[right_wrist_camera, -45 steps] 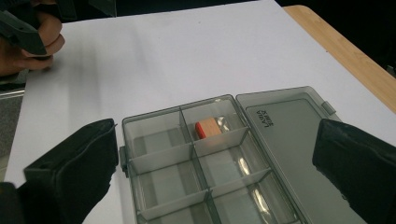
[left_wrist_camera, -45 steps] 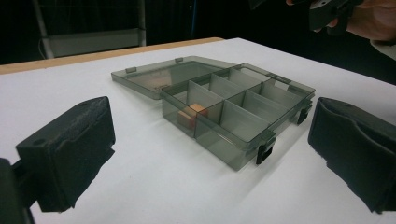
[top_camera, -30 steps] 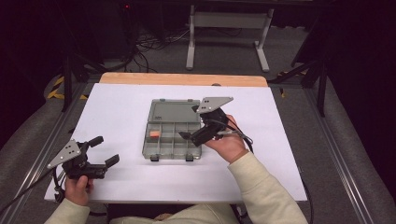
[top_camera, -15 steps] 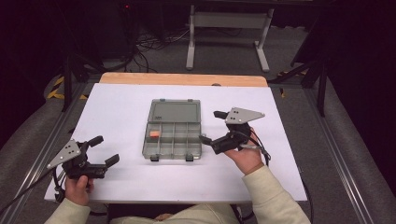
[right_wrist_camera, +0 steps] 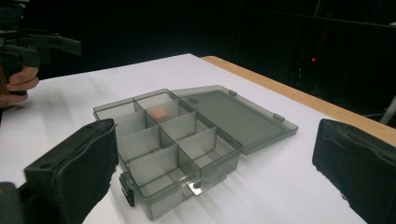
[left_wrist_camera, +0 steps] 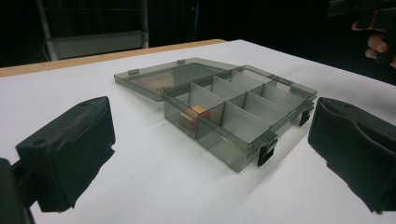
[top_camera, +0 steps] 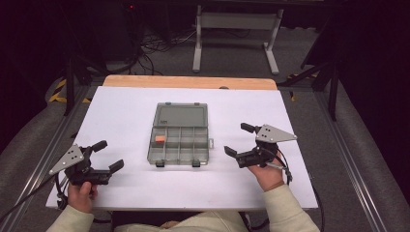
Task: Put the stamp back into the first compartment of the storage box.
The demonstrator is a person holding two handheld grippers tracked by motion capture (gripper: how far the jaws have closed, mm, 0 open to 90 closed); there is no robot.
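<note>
- Organizer box [top_camera: 180, 137]: sits open at the middle of the white table [top_camera: 121, 116], lid [top_camera: 180, 116] folded flat on the far side, clear of the tray.
- Orange block [top_camera: 159, 139]: rests in the tray's far-left compartment, just in front of the lid hinge; all other compartments look empty.
- Right gripper [top_camera: 238, 146]: a second ago I had it over the box's right half; I have now drawn it off to the right of the box, jaws spread wide, holding nothing.
- Left gripper [top_camera: 107, 155]: unchanged, resting left of the box near its front corner, jaws wide, holding nothing.
- Front latches [top_camera: 159, 164]: both hang free at the box's near edge.
- Assessment: with my right gripper withdrawn empty and the block seated, the placing step appears complete; closing the lid would likely follow.
</note>
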